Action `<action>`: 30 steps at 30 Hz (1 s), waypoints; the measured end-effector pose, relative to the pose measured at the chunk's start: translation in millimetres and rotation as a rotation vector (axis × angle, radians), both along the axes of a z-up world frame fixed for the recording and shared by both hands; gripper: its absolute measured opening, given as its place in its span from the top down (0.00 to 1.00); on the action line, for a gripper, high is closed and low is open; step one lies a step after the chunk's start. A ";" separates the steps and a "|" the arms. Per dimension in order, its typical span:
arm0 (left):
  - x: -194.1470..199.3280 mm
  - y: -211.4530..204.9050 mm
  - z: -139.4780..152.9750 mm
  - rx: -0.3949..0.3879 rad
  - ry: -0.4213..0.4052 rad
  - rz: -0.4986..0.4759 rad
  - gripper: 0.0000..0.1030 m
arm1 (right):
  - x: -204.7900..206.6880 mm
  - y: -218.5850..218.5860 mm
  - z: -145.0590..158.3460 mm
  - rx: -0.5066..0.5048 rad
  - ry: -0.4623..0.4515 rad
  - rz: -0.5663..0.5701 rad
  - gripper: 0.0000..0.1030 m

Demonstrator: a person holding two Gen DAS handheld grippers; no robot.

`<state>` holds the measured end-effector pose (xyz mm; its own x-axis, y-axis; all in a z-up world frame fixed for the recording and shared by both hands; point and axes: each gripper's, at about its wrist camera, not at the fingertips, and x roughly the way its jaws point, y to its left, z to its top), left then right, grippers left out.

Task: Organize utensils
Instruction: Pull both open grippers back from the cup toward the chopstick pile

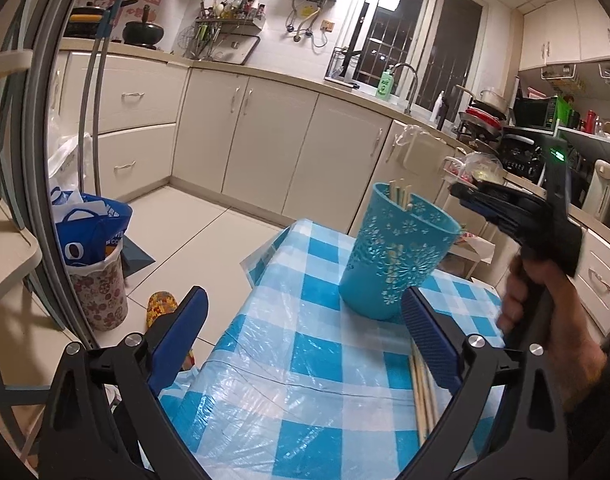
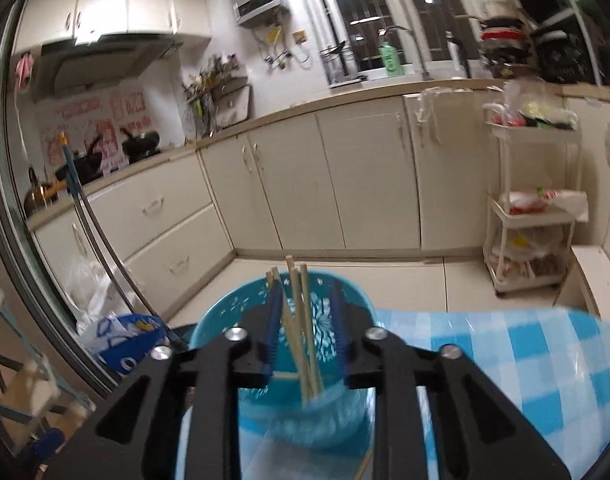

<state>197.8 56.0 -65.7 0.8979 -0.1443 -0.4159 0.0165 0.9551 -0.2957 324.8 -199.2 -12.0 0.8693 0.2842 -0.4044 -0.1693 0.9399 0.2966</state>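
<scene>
A turquoise perforated utensil holder [image 1: 397,256] stands on the blue-checked table [image 1: 305,360] with several wooden chopsticks [image 1: 401,196] upright in it. More chopsticks [image 1: 423,396] lie on the table beside my left gripper's right finger. My left gripper [image 1: 305,336] is open and empty, low over the table in front of the holder. My right gripper [image 2: 305,320] hovers just above the holder [image 2: 289,400], its fingers partly apart around the chopsticks [image 2: 301,320] standing inside; none looks pinched. In the left wrist view it is seen above the holder's right rim [image 1: 505,204].
The table's left edge drops to a tiled floor with a flowered bin and blue bag [image 1: 93,248] and a slipper [image 1: 161,304]. Cream cabinets [image 1: 265,136] run behind. A white trolley [image 2: 533,208] stands right of the table.
</scene>
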 end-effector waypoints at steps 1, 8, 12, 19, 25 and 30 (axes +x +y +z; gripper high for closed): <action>-2.2 -1.5 2.7 0.003 -0.002 -0.003 0.09 | -17.4 -5.6 0.6 0.016 0.005 -0.011 0.74; -20.7 -18.8 22.6 0.057 0.004 -0.030 0.07 | -127.2 -29.3 -10.2 0.071 0.078 -0.104 0.49; -31.5 -33.5 29.2 0.109 0.008 -0.051 0.07 | -172.6 -33.2 -22.1 0.050 0.136 -0.146 0.45; -52.9 -51.6 35.4 0.162 0.027 -0.086 0.07 | -212.6 -39.1 -39.4 0.019 0.211 -0.180 0.43; -66.1 -56.2 44.2 0.179 0.011 -0.094 0.07 | -230.8 -40.1 -37.6 0.017 0.210 -0.191 0.43; -74.1 -58.2 53.1 0.186 -0.006 -0.099 0.07 | -236.3 -38.3 -33.1 0.016 0.207 -0.184 0.43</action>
